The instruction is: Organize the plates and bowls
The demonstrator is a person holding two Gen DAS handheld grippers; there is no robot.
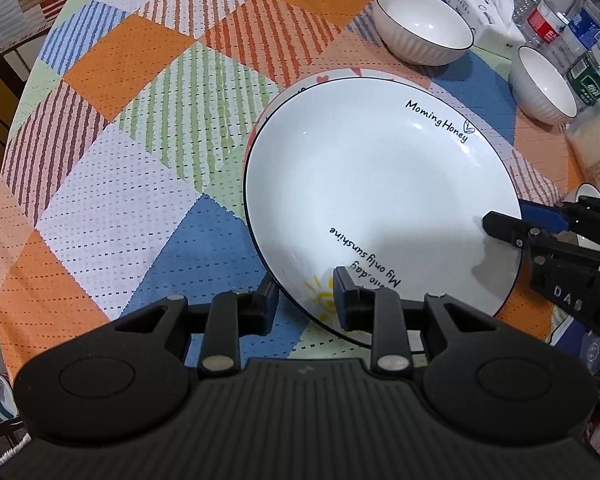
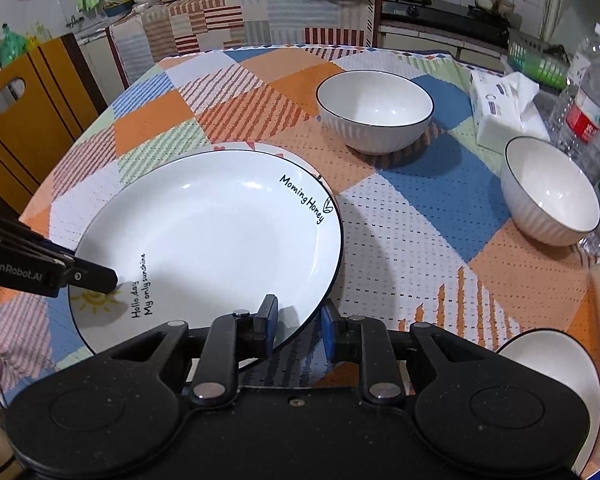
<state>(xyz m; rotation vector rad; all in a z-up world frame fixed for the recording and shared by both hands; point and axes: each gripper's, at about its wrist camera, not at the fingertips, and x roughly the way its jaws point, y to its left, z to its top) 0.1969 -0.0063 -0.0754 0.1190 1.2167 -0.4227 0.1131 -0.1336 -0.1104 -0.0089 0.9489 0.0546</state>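
A white deep plate (image 1: pixel 380 184) with black lettering and a yellow sun lies on top of a second plate (image 1: pixel 284 92) with red hearts, whose far rim alone shows. My left gripper (image 1: pixel 304 300) straddles the top plate's near rim, one finger outside it and one over its inside, with a little slack. At the plate's right rim (image 2: pixel 300 332) my right gripper (image 2: pixel 298 322) stands the same way, open, with a gap on the outer side. Two white ribbed bowls (image 2: pixel 374 114) (image 2: pixel 548 196) stand farther back on the table.
The round table wears a patchwork cloth (image 1: pixel 140 128). A tissue pack (image 2: pixel 500 112) and several plastic bottles (image 2: pixel 592 112) crowd the right edge. Another white dish (image 2: pixel 556 376) sits near my right gripper. A yellow chair (image 2: pixel 28 112) stands at the table's left.
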